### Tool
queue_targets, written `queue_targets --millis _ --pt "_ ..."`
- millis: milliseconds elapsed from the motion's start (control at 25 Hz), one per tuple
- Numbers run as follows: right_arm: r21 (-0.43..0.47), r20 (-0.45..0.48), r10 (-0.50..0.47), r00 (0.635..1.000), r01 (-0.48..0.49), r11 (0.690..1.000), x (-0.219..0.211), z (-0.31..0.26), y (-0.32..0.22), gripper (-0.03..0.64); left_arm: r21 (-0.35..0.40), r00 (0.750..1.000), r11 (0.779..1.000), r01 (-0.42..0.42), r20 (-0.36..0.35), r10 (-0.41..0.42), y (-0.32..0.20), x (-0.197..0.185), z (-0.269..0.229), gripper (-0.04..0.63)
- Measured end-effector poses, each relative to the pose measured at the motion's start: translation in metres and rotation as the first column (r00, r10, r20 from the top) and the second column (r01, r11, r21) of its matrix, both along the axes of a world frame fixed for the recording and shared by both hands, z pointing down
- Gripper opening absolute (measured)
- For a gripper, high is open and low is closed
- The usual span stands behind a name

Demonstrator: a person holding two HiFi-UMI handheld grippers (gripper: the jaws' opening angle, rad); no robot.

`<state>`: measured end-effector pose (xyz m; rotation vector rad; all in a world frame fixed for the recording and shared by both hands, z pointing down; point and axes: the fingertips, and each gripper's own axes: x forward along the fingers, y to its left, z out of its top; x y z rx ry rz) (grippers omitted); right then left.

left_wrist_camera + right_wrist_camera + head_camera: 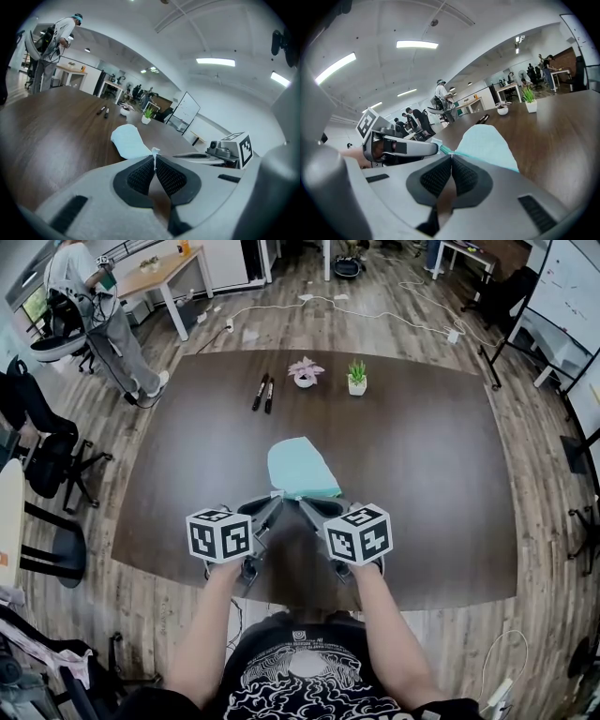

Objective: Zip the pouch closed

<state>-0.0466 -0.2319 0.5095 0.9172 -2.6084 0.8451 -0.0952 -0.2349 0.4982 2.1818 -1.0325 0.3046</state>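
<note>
**Item: pouch** (302,468), pale teal and flat. It lies on the desk (422,474) at the middle of the near edge, with its zip end towards you.

**Left hand-held gripper** (154,157): jaws pressed together on a small white tab (154,151) at the pouch's near left corner.

**Right hand-held gripper** (451,157): jaws together at the teal zip edge, just beside the left one. From here you cannot make out whether they pinch the slider or only cloth.

**Hazards, as judged:**
- The tab is thin and only the jaw tips hold it. A hard pull from your right could tear it free, and the pouch would then slide along with the slider instead of closing.
- If your right jaws hold fabric rather than the slider, the pull will bunch the mouth and jam the teeth.
- The pouch sits near the desk's edge, so a sideways tug may drag it off.

**Clear of the work:** two markers (263,393) and two small pots (306,372) by the far edge.
</note>
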Motion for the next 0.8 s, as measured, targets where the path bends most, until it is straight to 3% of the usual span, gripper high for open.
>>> queue_targets --millis 800 --pt "-0.012 -0.005 0.035 0.999 -0.035 0.999 0.0077 0.0072 -0.0062 0.002 0.008 0.999 0.999 0.053 0.008 -0.053 -0.0048 -0.0064 0.0029 0.021"
